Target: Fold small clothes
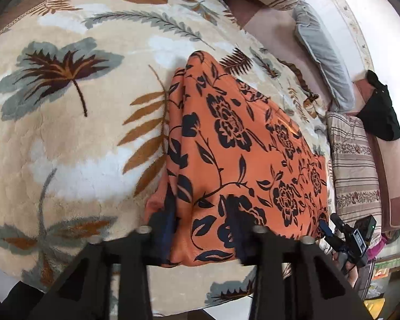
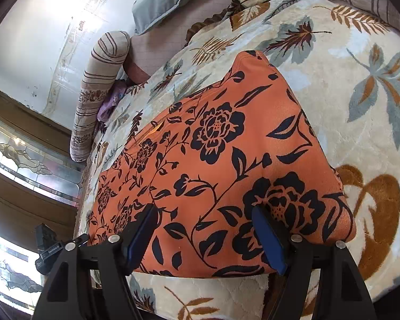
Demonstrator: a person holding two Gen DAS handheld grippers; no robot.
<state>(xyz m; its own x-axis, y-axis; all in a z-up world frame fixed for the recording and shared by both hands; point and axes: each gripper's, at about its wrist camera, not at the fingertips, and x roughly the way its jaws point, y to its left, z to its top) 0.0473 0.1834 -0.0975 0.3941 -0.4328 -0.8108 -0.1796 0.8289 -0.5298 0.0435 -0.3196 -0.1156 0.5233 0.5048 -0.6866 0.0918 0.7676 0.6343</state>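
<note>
An orange garment with a black flower print [image 1: 234, 144] lies folded flat on a beige leaf-patterned blanket [image 1: 66, 138]. My left gripper [image 1: 202, 229] is open, its blue-padded fingers spread over the garment's near left corner. In the right wrist view the same garment [image 2: 221, 160] fills the middle. My right gripper [image 2: 208, 229] is open, its fingers [image 2: 269, 240] spread over the garment's near edge. Whether the pads touch the cloth I cannot tell. The right gripper also shows at the lower right of the left wrist view [image 1: 352, 237].
Striped pillows [image 1: 354, 165] and a grey pillow [image 1: 322, 53] lie along the bed's far side by a white wall. A black cloth [image 1: 381, 112] hangs at the right. In the right wrist view a striped bolster [image 2: 98, 88] lies at the left, with wooden glazed furniture [image 2: 26, 165] beyond.
</note>
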